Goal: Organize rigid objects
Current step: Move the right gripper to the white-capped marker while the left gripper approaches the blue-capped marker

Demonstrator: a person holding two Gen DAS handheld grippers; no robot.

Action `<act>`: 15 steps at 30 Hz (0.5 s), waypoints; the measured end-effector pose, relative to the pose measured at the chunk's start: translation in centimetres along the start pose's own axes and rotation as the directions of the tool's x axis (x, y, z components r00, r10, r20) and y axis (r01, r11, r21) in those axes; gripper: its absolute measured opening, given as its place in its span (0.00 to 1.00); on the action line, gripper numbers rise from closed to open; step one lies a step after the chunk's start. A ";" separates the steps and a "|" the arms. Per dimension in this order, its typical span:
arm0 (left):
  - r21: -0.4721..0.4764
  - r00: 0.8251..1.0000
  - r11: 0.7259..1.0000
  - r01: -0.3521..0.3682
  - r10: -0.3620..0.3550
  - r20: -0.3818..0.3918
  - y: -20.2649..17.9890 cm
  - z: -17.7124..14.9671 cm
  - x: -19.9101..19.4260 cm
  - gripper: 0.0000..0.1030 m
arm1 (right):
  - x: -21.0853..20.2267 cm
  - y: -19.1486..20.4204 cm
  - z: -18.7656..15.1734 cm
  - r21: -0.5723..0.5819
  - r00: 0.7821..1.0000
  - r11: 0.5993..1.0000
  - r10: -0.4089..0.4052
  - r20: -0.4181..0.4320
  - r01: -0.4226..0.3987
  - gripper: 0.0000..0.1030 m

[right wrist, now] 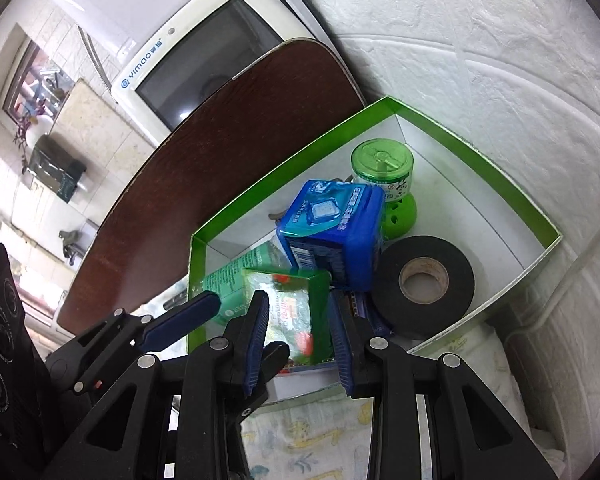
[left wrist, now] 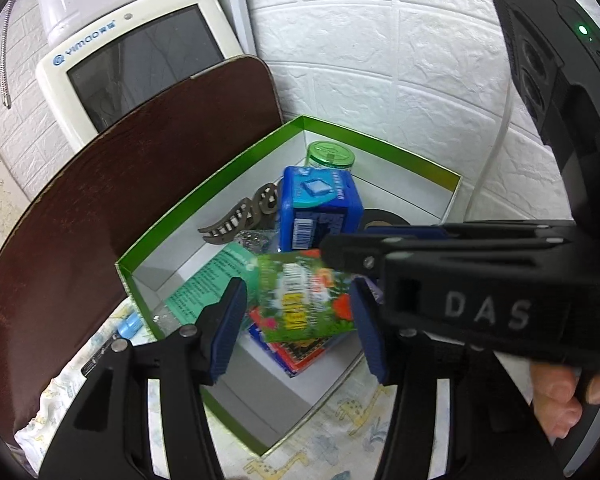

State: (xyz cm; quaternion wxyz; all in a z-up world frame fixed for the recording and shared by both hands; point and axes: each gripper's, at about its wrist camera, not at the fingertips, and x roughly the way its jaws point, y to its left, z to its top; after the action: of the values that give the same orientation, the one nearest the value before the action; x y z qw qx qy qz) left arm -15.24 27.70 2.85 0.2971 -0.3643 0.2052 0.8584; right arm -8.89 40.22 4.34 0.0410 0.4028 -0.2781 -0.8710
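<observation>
A: What did the right tool [right wrist: 298,334] hold?
B: Its fingers were clamped on a green packet [right wrist: 288,312], held over the near corner of the green-rimmed box [right wrist: 452,136].

A: And the left tool [left wrist: 296,320]?
B: Its fingers stood apart, one on each side of the same packet [left wrist: 304,296]; whether they touched it could not be told.

A: What lay in the box?
B: A blue container [right wrist: 332,232] near the middle, a green-lidded jar [right wrist: 382,168] behind it, a roll of black tape [right wrist: 422,280] beside it, and a brown hair clip [left wrist: 240,220].

A: What stood outside the box?
B: A dark brown board [left wrist: 132,184] leaned beside it, a white monitor [left wrist: 140,60] behind.
</observation>
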 end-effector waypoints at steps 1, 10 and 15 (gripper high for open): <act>0.001 1.000 1.000 -0.008 0.008 0.009 0.4 -0.2 -0.3 0.53 | -0.1 0.1 0.0 0.000 1.000 1.000 0.000 0.005 0.000 0.32; -0.151 0.986 0.975 -0.162 0.166 0.014 9.1 -2.8 -2.2 0.65 | -0.7 3.1 -0.3 -0.092 1.000 0.995 0.027 0.011 -0.026 0.31; -0.224 0.974 0.948 -0.225 0.220 -0.048 14.1 -5.9 -2.2 0.65 | -0.1 6.5 -1.1 -0.200 0.998 0.978 0.055 -0.023 -0.059 0.31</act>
State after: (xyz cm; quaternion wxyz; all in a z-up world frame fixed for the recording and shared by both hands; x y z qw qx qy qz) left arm -20.35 13.11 2.61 0.1522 -0.3799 0.1484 0.9003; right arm -9.03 34.29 7.14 0.1087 0.3959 -0.2001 -0.8896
